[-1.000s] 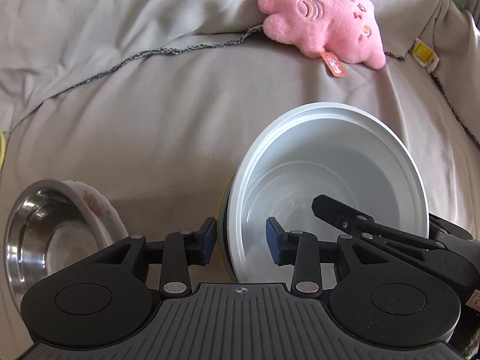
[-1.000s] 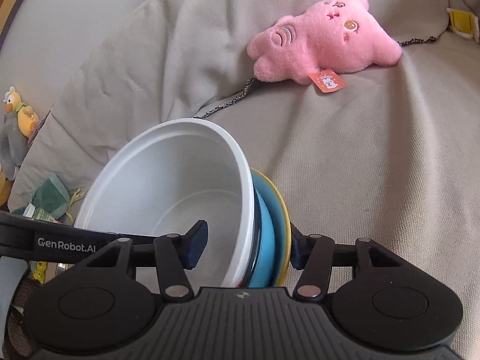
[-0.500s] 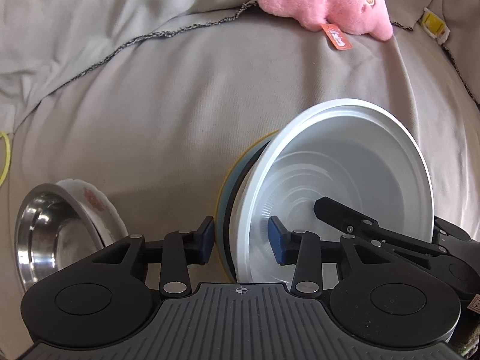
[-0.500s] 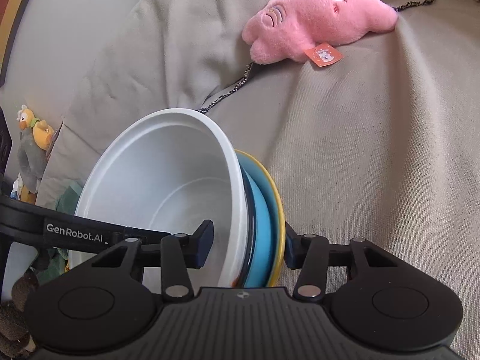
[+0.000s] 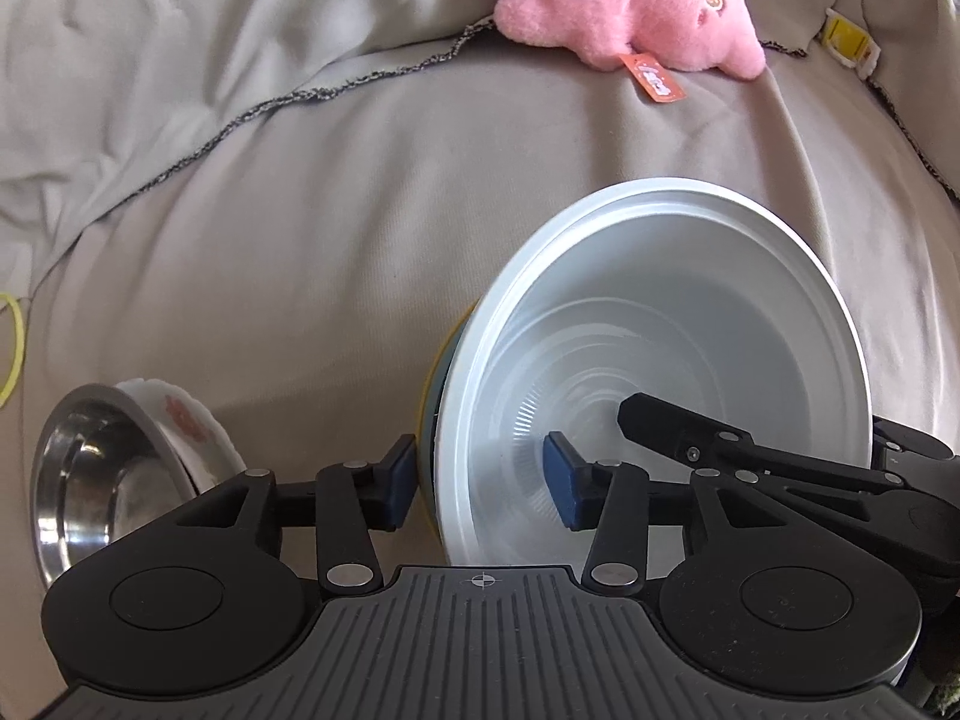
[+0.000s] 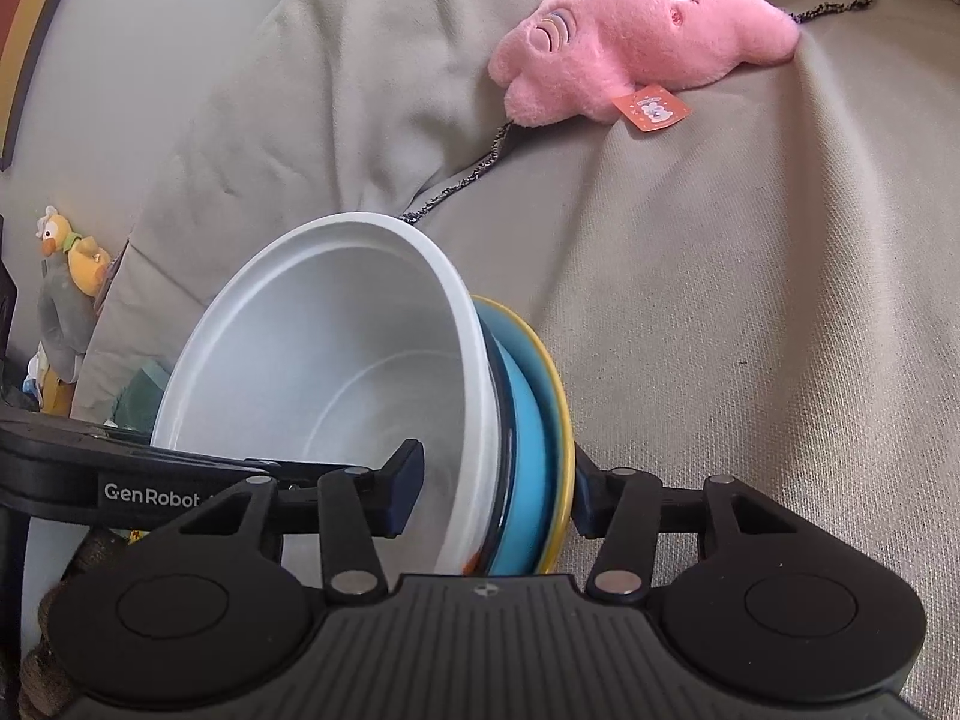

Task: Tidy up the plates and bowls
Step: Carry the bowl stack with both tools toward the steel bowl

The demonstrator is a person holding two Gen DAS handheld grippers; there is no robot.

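Both the left gripper point(image 5: 483, 486) and right gripper point(image 6: 495, 495) straddle the rim of the tilted bowl stack point(image 6: 372, 396), whether clenched I cannot tell, carrying it over the couch point(image 5: 300, 228); next, likely set it beside the steel bowl point(image 5: 90, 474) at nine o'clock.

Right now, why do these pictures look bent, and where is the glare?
Left wrist view: the fisheye lens bows the couch cover outward; the steel bowl carries bright reflections. Right wrist view: the same curving at the edges; the white bowl is evenly lit and the pink plush looks sharp.
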